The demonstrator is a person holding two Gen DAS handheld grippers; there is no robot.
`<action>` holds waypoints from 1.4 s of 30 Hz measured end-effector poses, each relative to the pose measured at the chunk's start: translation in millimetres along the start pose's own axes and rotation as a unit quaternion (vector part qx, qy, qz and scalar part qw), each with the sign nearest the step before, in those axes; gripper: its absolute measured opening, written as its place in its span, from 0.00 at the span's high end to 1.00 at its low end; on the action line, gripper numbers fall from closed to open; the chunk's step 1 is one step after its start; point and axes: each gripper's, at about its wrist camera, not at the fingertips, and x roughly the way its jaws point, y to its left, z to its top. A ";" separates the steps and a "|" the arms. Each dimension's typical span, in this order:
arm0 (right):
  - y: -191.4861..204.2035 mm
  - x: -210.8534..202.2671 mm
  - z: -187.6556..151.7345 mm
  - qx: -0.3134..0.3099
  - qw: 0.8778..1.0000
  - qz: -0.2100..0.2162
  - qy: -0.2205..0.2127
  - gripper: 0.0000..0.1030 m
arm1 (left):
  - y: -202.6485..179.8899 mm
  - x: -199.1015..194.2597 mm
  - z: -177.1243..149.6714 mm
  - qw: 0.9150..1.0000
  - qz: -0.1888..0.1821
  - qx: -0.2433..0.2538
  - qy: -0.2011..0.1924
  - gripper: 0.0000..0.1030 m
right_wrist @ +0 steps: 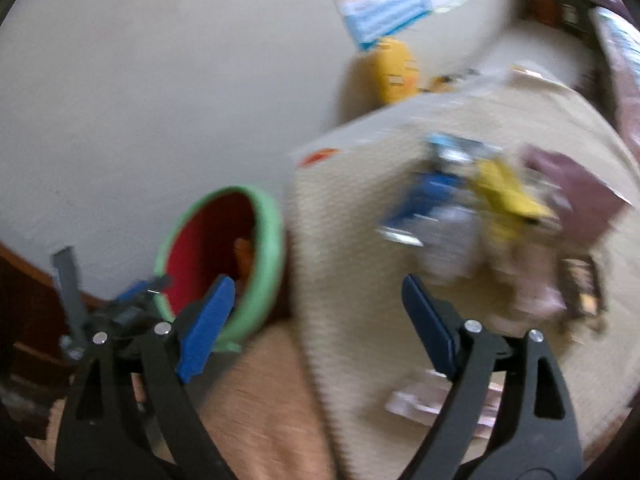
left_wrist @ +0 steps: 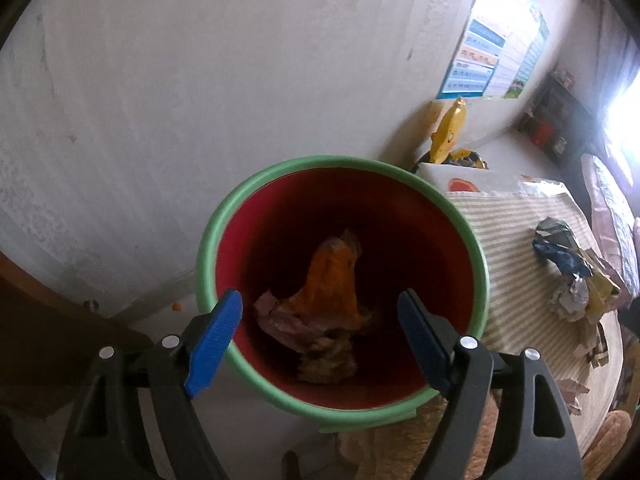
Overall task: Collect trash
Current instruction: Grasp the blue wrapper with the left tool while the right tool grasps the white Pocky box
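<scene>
Left claw: the left gripper [left_wrist: 320,328] hangs over the bin [left_wrist: 208,248] with its jaws wide and nothing between them — the orange wrapper [left_wrist: 334,280] and other scraps lie at the bottom, well below the pads.
Right claw: the right gripper [right_wrist: 318,322] also stands wide and empty, over the striped cloth [right_wrist: 352,240], aimed toward the trash pile [right_wrist: 480,208].
Trash left to collect: crumpled wrappers, blue, yellow and silver, heaped on the cloth to the right of the bin; more flat scraps lie near the cloth's close edge.
Risk, aim: the right view is badly smeared, so I judge a grab made now could close beside the pile or catch the cloth with it.
Risk, bin: it sits hard against the cloth's edge, partly off it as far as I can tell — a knock from either claw could tip it and spill what is inside.
Risk, loose pieces: the wrappers look light and tangled; lifting one may drag others off the edge.
Writing: a poster [left_wrist: 480,60] on the wall carries coloured bands of text, too blurred to read; no brand on the wrappers is legible.
</scene>
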 end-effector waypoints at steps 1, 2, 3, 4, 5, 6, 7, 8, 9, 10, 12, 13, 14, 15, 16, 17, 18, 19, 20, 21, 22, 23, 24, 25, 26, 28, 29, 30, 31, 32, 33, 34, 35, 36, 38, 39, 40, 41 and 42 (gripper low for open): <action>-12.2 0.2 -3.9 -0.003 1.000 -0.014 0.013 0.15 | -2.5 -1.7 -1.5 1.000 -0.002 0.005 0.000 0.25; -22.1 3.5 -8.6 -0.015 0.999 -0.030 0.036 0.14 | -7.3 -2.5 -1.8 1.000 -0.004 0.010 0.001 0.25; -28.0 8.4 -13.4 -0.037 0.996 -0.047 0.063 0.14 | -13.7 -3.6 -2.9 1.000 -0.007 0.017 0.002 0.25; -31.4 13.0 -18.0 -0.062 0.992 -0.066 0.086 0.14 | -18.5 -4.3 -4.0 1.000 -0.010 0.021 0.003 0.25; -33.2 16.3 -22.3 -0.087 0.988 -0.082 0.102 0.14 | -24.9 -5.0 -5.6 1.000 -0.014 0.027 0.005 0.25; -34.3 20.6 -28.7 -0.124 0.980 -0.102 0.119 0.14 | -31.6 -5.5 -7.5 0.999 -0.017 0.033 0.007 0.25; -34.5 25.5 -34.6 -0.156 0.972 -0.115 0.134 0.14 | -38.5 -4.9 -8.7 0.999 -0.019 0.037 0.009 0.25; -34.2 31.7 -40.1 -0.183 0.964 -0.122 0.148 0.14 | -45.1 -4.5 -10.4 0.999 -0.022 0.042 0.012 0.25; -33.7 36.9 -44.4 -0.202 0.958 -0.125 0.160 0.14 | -54.5 -4.4 -12.9 0.998 -0.027 0.050 0.017 0.25; -32.2 42.5 -47.2 -0.214 0.953 -0.125 0.172 0.12 | -61.3 -4.5 -14.0 0.998 -0.030 0.055 0.020 0.25; -31.7 55.1 -54.1 -0.227 0.947 -0.111 0.197 0.10 | -79.4 -8.9 -17.8 0.996 -0.038 0.074 0.022 0.25; -31.2 62.2 -57.7 -0.231 0.945 -0.105 0.206 0.10 | -86.1 -10.9 -19.7 0.996 -0.042 0.081 0.022 0.25; -30.6 69.5 -61.4 -0.233 0.944 -0.105 0.210 0.10 | -94.1 -13.4 -21.4 0.994 -0.047 0.091 0.022 0.25; -31.1 73.6 -63.9 -0.231 0.944 -0.106 0.211 0.10 | -102.5 -15.8 -22.8 0.993 -0.048 0.103 0.022 0.25; -32.0 76.5 -66.9 -0.225 0.946 -0.101 0.210 0.12 | -107.9 -17.4 -23.6 0.993 -0.048 0.110 0.021 0.25; -33.3 76.7 -70.5 -0.211 0.951 -0.090 0.206 0.15 | -113.2 -19.1 -24.7 0.992 -0.048 0.117 0.021 0.25; -34.2 75.7 -72.9 -0.199 0.955 -0.081 0.203 0.33 | -120.9 -20.9 -24.8 0.991 -0.050 0.125 0.021 0.25; -34.8 73.1 -76.0 -0.192 0.957 -0.088 0.196 0.50 | -125.1 -22.4 -24.5 0.990 -0.052 0.129 0.021 0.25; -35.8 69.9 -78.5 -0.191 0.958 -0.100 0.189 0.58 | -129.8 -23.5 -24.0 0.989 -0.053 0.134 0.020 0.25; -39.0 64.0 -80.8 -0.173 0.963 -0.099 0.184 0.62 | -138.7 -23.6 -21.8 0.988 -0.056 0.140 0.020 0.25; -44.1 56.6 -83.4 -0.145 0.969 -0.088 0.178 0.62 | -144.1 -23.3 -20.2 0.988 -0.058 0.144 0.020 0.25; -50.4 46.4 -88.4 -0.111 0.977 -0.074 0.169 0.62 | -152.4 -23.2 -17.6 0.987 -0.062 0.149 0.018 0.25; -54.4 38.8 -92.1 -0.087 0.981 -0.065 0.160 0.62 | -161.4 -22.6 -14.6 0.986 -0.067 0.153 0.016 0.25; -59.2 30.3 -96.9 -0.058 0.986 -0.056 0.148 0.62 | -173.0 -21.4 -10.1 0.985 -0.073 0.159 0.012 0.25; -63.9 23.8 -101.2 -0.033 0.989 -0.051 0.136 0.62 | -183.8 -20.1 -6.2 0.983 -0.079 0.164 0.010 0.25; -75.1 14.7 -107.9 0.013 0.992 -0.051 0.114 0.62 | -210.4 -13.0 5.0 0.980 -0.091 0.178 0.006 0.25; -78.4 13.6 -108.1 0.020 0.992 -0.053 0.110 0.62 | -223.1 -8.2 11.2 0.978 -0.094 0.185 0.006 0.25; -84.4 11.9 -108.0 0.029 0.992 -0.054 0.106 0.61 | -239.2 0.0 20.1 0.977 -0.100 0.189 0.010 0.25; -89.7 10.1 -107.9 0.036 0.993 -0.050 0.104 0.61 | -249.9 6.0 25.6 0.976 -0.105 0.190 0.015 0.25; -94.5 9.1 -108.3 0.047 0.993 -0.043 0.102 0.61 | -262.0 14.9 32.4 0.975 -0.109 0.190 0.024 0.25; -98.5 8.1 -110.2 0.055 0.993 -0.039 0.101 0.61 | -273.0 24.1 38.4 0.975 -0.110 0.190 0.032 0.25; -102.9 7.2 -113.0 0.060 0.993 -0.036 0.099 0.61 | -282.8 32.8 41.9 0.974 -0.110 0.192 0.039 0.25; -106.7 5.4 -112.4 0.063 0.993 -0.033 0.098 0.61 | -289.4 39.2 43.3 0.974 -0.107 0.194 0.046 0.25; -108.4 4.5 -112.9 0.066 0.993 -0.028 0.096 0.61 | -296.7 46.7 44.2 0.973 -0.104 0.199 0.055 0.25; -118.5 1.6 -112.4 0.069 0.993 -0.021 0.095 0.61 | -311.9 64.5 43.8 0.967 -0.092 0.223 0.076 0.25; -118.8 4.0 -106.5 0.070 0.993 -0.019 0.095 0.61 | -320.1 74.5 42.5 0.965 -0.076 0.238 0.086 0.25; -129.4 5.3 -100.0 0.071 0.993 -0.016 0.095 0.61 | -324.0 79.9 41.7 0.963 -0.071 0.244 0.092 0.25; -131.0 4.6 -99.9 0.072 0.993 -0.014 0.094 0.61 | -326.4 85.8 39.6 0.961 -0.068 0.249 0.101 0.25; -127.9 4.2 -98.9 0.072 0.993 -0.013 0.094 0.61 | -327.2 90.9 37.9 0.960 -0.064 0.250 0.108 0.27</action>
